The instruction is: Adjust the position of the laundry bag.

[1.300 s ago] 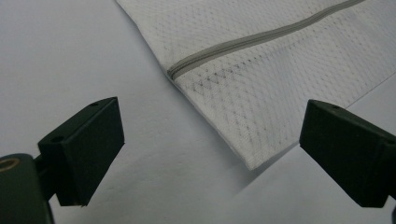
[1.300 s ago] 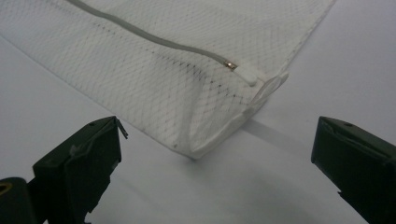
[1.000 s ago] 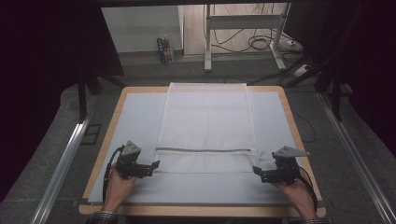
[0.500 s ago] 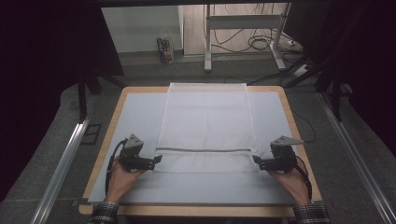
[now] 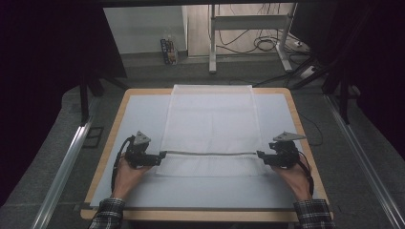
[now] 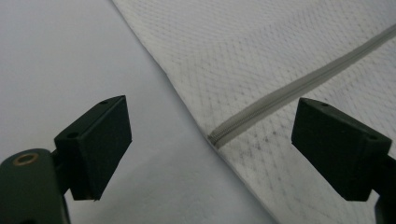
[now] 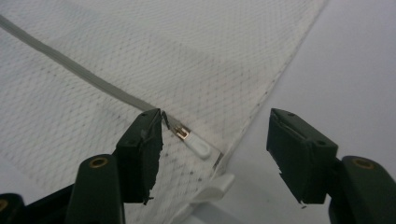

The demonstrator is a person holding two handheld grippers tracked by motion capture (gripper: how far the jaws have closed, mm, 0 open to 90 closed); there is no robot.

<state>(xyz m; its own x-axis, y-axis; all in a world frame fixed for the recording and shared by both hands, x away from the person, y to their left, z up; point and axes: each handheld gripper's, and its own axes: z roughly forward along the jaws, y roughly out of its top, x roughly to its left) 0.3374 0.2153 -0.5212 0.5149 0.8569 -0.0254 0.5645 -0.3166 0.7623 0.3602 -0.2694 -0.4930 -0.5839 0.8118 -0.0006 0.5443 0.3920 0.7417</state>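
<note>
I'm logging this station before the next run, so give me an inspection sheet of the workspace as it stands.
Surface: pale mat on a wood-edged table.
Job's things: white mesh bag lying flat, grey zipper running across it; zipper pull at the right end.
Clutter: nothing seen.
Tongs: left tongs open around the zipper's left end; right tongs open around the pull.
Cables: one trailing from each pair of tongs; more on the floor.
Surroundings: metal frame legs, dark screens at the sides.
</note>
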